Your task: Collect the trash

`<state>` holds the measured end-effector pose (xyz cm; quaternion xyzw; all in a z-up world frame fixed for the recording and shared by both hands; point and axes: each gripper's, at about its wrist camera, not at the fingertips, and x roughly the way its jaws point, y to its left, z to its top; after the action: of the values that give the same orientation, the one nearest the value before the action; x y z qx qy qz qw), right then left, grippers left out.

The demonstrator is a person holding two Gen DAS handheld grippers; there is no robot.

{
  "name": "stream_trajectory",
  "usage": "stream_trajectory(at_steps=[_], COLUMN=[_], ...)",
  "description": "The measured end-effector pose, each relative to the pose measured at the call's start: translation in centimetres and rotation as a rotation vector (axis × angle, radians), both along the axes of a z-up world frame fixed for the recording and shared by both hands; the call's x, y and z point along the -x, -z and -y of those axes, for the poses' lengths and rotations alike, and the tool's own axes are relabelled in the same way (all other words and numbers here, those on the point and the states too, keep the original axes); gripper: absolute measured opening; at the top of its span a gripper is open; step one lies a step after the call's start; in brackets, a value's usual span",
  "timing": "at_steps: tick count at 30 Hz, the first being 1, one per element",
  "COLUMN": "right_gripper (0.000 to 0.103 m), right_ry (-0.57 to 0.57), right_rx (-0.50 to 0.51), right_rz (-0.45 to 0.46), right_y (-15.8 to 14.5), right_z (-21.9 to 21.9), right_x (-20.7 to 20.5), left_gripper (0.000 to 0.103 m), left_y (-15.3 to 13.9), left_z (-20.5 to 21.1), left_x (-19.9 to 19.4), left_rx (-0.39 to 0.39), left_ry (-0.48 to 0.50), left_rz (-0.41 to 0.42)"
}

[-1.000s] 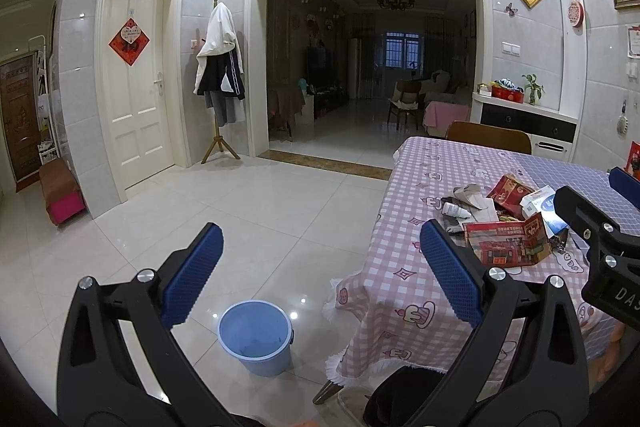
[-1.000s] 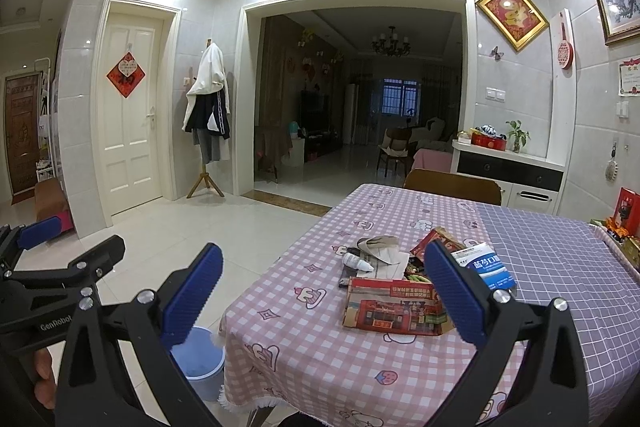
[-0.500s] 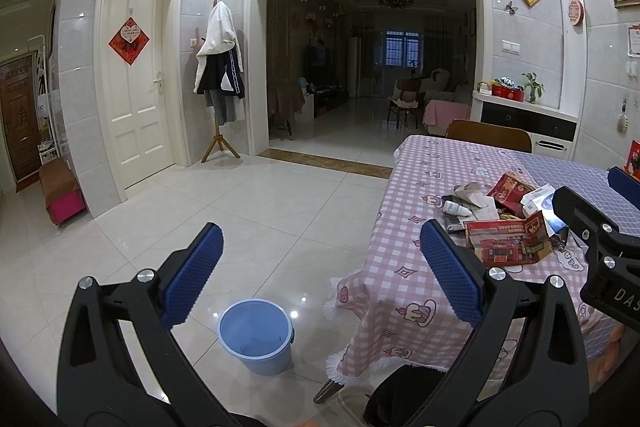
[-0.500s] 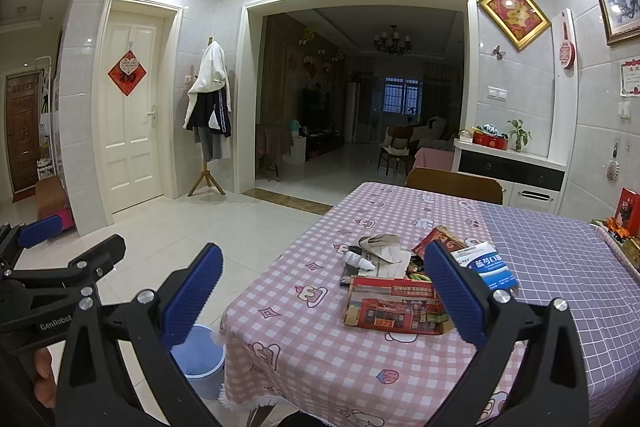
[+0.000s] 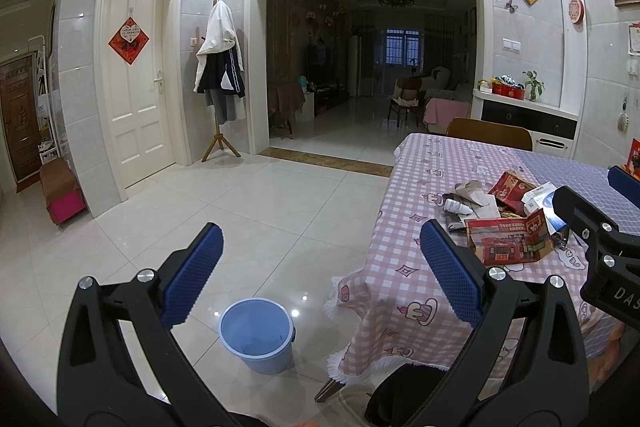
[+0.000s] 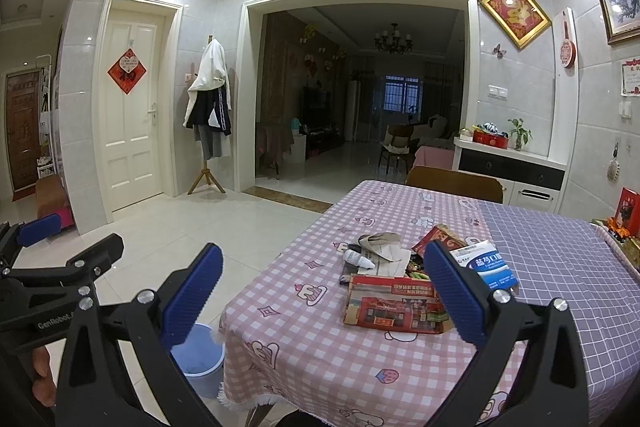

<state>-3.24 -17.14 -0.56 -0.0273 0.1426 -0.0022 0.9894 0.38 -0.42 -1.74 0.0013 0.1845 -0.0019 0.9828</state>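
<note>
A heap of trash lies on the pink checked tablecloth (image 6: 304, 339): a flattened red box (image 6: 394, 305), a blue-and-white medicine box (image 6: 490, 263), a small white bottle (image 6: 358, 259), crumpled paper (image 6: 380, 243) and a red packet (image 6: 438, 237). The same red box (image 5: 508, 241) shows in the left wrist view. A light blue bucket (image 5: 258, 335) stands on the floor by the table corner. My left gripper (image 5: 320, 275) hangs open above the bucket and floor. Short of the trash, my right gripper (image 6: 320, 295) is open over the table's near end. Both hold nothing.
A wooden chair (image 6: 454, 183) stands at the table's far end. A coat rack (image 5: 218, 83) stands beside a white door (image 5: 134, 79). A white sideboard (image 6: 512, 167) lines the right wall. Glossy floor tiles (image 5: 248, 211) stretch left of the table.
Both views have shifted very slightly; the grippers stay open and nothing on the table has moved.
</note>
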Motion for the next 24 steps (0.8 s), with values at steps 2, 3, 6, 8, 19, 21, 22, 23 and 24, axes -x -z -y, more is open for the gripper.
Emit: stream_trajectory(at_steps=[2, 3, 6, 8, 19, 21, 22, 23, 24], right_gripper=[0.099, 0.099, 0.099, 0.099, 0.099, 0.099, 0.099, 0.099, 0.099], right_ry=[-0.001, -0.001, -0.002, -0.002, -0.003, -0.004, -0.006, -0.008, -0.009], right_rx=[-0.002, -0.001, -0.003, -0.002, -0.002, -0.007, -0.012, -0.016, -0.022], right_rz=[-0.001, -0.001, -0.004, -0.005, -0.029, -0.034, -0.038, -0.042, -0.050], right_y=[0.0, 0.0, 0.2, 0.2, 0.7, 0.8, 0.9, 1.0, 1.1], right_z=[0.0, 0.0, 0.1, 0.1, 0.7, 0.9, 1.0, 1.2, 1.4], right_x=[0.0, -0.1, 0.0, 0.0, -0.9, -1.2, -1.3, -1.5, -1.8], left_gripper=[0.097, 0.097, 0.097, 0.097, 0.097, 0.097, 0.097, 0.097, 0.097], left_y=[0.1, 0.0, 0.1, 0.1, 0.2, 0.3, 0.4, 0.5, 0.5], left_z=[0.0, 0.0, 0.2, 0.2, 0.3, 0.3, 0.4, 0.5, 0.5], left_x=[0.0, 0.0, -0.1, -0.2, -0.7, -1.0, -1.1, -1.3, -1.5], left_rx=[0.000, -0.002, -0.006, -0.008, -0.012, -0.012, -0.013, -0.017, -0.022], left_ry=[0.002, 0.001, 0.003, 0.004, 0.004, 0.008, 0.009, 0.009, 0.008], left_rz=[-0.001, -0.002, -0.005, -0.007, -0.028, -0.040, -0.044, -0.048, -0.052])
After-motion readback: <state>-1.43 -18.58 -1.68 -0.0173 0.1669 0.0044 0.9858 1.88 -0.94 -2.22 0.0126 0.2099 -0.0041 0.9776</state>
